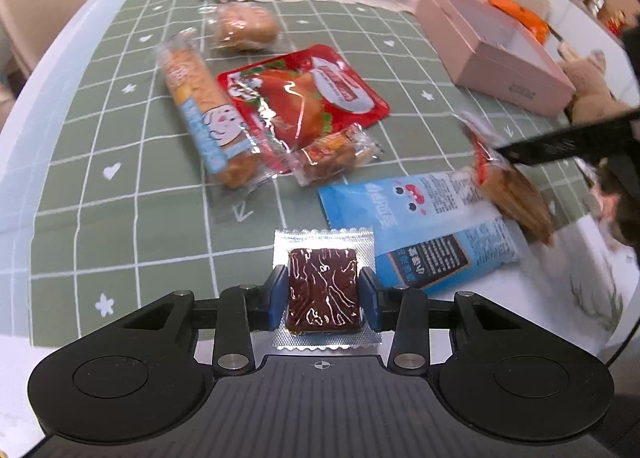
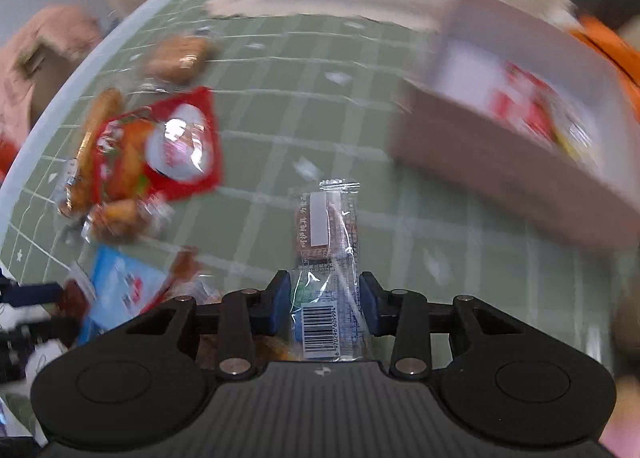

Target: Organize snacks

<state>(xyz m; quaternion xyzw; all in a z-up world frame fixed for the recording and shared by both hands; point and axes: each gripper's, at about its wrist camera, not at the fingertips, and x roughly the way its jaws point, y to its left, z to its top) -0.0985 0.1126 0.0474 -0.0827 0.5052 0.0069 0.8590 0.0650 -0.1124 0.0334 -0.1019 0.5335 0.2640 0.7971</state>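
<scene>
My right fingers (image 2: 324, 304) are pinching a clear-wrapped snack bar (image 2: 327, 254), long axis pointing ahead; the pink box (image 2: 500, 162) is lying ahead-right. My left fingers (image 1: 323, 294) are pinching a dark brown square snack (image 1: 323, 290).

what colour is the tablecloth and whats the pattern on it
Sage green tablecloth with a white grid and small white hearts, stars and flowers. It shows best in the left wrist view.

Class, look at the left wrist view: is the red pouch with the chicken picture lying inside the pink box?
No. The red pouch lies on the green checked tablecloth, apart from the pink box.
</scene>
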